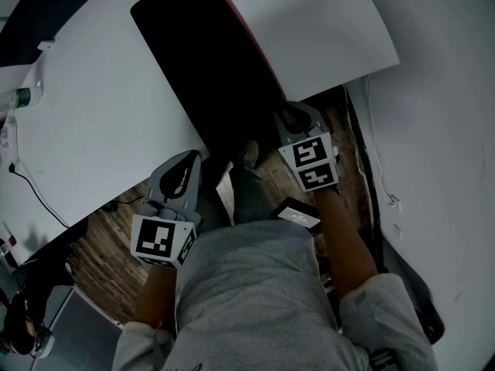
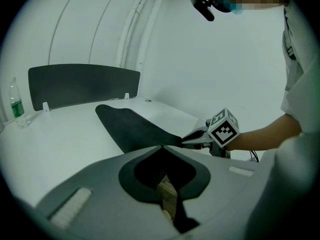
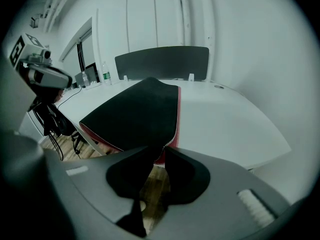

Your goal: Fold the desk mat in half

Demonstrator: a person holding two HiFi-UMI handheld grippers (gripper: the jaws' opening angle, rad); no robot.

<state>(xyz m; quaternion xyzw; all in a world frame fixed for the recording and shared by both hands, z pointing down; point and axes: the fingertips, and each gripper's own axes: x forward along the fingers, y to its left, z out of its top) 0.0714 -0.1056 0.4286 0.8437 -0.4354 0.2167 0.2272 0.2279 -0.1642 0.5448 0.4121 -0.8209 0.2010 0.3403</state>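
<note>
A black desk mat (image 1: 209, 60) with a red underside lies on the white desk (image 1: 100, 114), its near end hanging over the front edge. A red strip shows along its right side. My right gripper (image 1: 292, 118) sits at the mat's near right corner. In the right gripper view the jaws (image 3: 162, 146) stand slightly apart, with the mat's (image 3: 135, 114) edge at the tips. My left gripper (image 1: 188, 161) is at the desk's front edge, just left of the mat. In its own view the jaws (image 2: 161, 148) meet, nothing shows between them, and the mat (image 2: 130, 126) lies just beyond.
A water bottle (image 1: 22, 97) stands at the desk's far left, with a cable (image 1: 31, 180) trailing nearby. A dark grey divider panel (image 3: 162, 61) rises along the desk's back edge. Wood floor (image 1: 100, 246) and the person's legs are below the grippers. A chair (image 3: 55, 121) stands at the left.
</note>
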